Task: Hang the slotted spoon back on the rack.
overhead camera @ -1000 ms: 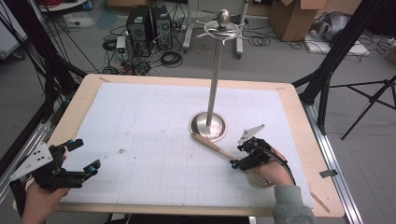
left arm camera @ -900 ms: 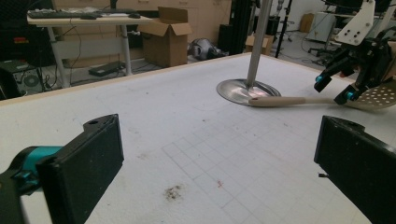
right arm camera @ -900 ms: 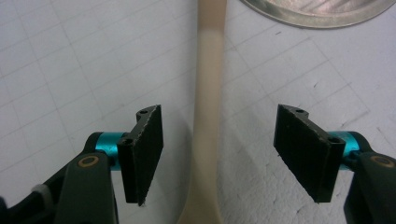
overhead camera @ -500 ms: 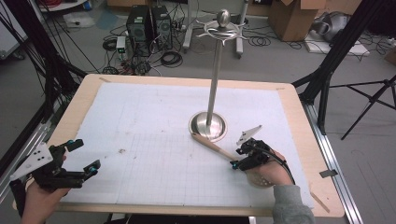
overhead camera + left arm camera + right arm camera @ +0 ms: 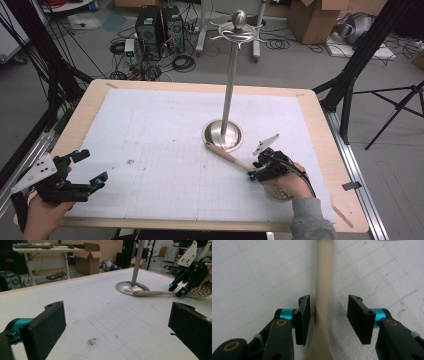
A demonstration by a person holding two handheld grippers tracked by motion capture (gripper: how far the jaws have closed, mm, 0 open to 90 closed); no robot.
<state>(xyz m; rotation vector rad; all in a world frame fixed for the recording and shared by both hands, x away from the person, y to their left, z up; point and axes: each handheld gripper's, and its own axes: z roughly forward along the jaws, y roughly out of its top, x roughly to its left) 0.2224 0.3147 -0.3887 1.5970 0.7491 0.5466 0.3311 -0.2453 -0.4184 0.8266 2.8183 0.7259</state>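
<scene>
High view: the cream skimmer [image 5: 227, 156] lies on the desk [image 5: 165, 150], handle tip touching the steel stand [image 5: 223, 134] at 11 o'clock from the right hand-held gripper [image 5: 254, 168].

Left gripper view: the left hand-held gripper [image 5: 117, 326] hangs wide apart.

Right gripper view: its jaws have just been closing, straddling the handle, a gap left on the right.

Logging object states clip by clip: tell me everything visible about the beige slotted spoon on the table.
The beige, plastic-looking slotted spoon lies flat on the white gridded mat. Its long smooth handle points toward the round steel stand base, its tip at the base's rim; contact is unclear. Its perforated head lies under the person's right hand. The right hand-held gripper straddles the handle, jaws just closing; the left pad looks at the handle, with a gap at the right.
</scene>
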